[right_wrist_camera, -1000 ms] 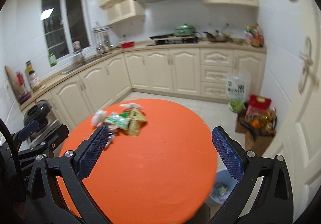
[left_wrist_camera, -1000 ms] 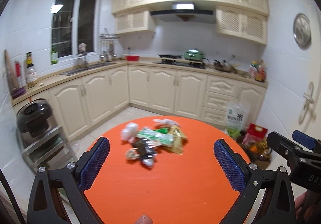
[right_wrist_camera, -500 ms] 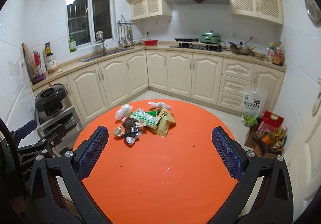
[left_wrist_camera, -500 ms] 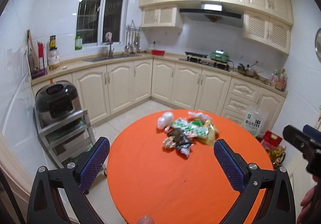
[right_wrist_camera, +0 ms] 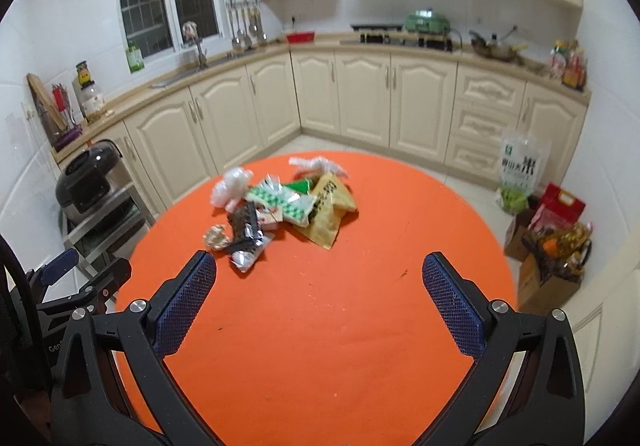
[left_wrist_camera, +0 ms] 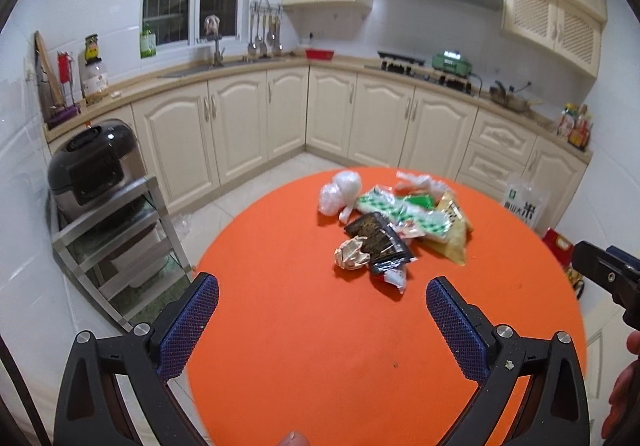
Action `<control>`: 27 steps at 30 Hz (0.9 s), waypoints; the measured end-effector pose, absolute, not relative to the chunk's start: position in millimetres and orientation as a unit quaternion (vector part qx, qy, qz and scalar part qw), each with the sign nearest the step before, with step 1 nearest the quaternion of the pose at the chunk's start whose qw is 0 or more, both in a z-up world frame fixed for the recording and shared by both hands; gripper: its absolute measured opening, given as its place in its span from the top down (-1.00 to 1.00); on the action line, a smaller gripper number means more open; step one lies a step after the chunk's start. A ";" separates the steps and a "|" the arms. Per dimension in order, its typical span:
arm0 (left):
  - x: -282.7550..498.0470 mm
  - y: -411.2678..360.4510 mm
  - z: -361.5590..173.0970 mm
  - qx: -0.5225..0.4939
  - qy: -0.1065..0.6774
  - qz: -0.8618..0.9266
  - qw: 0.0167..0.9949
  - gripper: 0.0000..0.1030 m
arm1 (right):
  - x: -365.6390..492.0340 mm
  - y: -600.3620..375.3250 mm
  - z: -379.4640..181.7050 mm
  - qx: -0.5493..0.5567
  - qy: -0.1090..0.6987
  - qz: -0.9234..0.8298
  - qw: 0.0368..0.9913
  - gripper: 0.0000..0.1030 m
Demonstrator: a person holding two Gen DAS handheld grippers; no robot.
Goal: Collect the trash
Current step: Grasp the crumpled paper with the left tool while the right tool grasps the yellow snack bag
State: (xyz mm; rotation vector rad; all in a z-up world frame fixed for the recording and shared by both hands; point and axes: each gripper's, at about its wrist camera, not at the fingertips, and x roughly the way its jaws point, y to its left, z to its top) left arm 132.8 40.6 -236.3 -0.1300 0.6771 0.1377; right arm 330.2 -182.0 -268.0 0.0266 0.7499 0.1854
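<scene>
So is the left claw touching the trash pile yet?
Apart. The left wrist view shows bare round orange table between the open left claw and the crumpled wrapper pile.

Both tongs now nearer the trash pile [left_wrist_camera: 394, 224].

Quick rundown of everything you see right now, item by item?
table: one, orange, round, centre.
plastic bag: one, white, pile's far left.
green-white wrapper: one, mid-pile.
yellow packet: one, pile's right.
black packet: one, pile's near side.
paper ball: one, beige, left of the black packet.
rice cooker: one, dark, left shelf.
rice bag: one, floor right.
left tongs: open, above table.
right tongs: open, above table.
</scene>
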 end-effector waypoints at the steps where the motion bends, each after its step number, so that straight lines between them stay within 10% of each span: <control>1: 149.2 42.4 -240.8 -0.064 0.340 0.067 0.936 -0.98 | 338.8 -183.5 -274.3 0.014 0.373 0.089 0.923 -1.00; 15: 333.1 89.4 -278.4 -0.073 0.420 0.068 0.902 -0.91 | 447.3 -191.6 -357.1 0.016 0.452 0.079 0.888 -1.00; 27: 418.3 107.6 -290.3 -0.077 0.434 0.047 0.896 -0.03 | 502.6 -183.2 -393.6 0.006 0.474 0.084 0.876 -0.74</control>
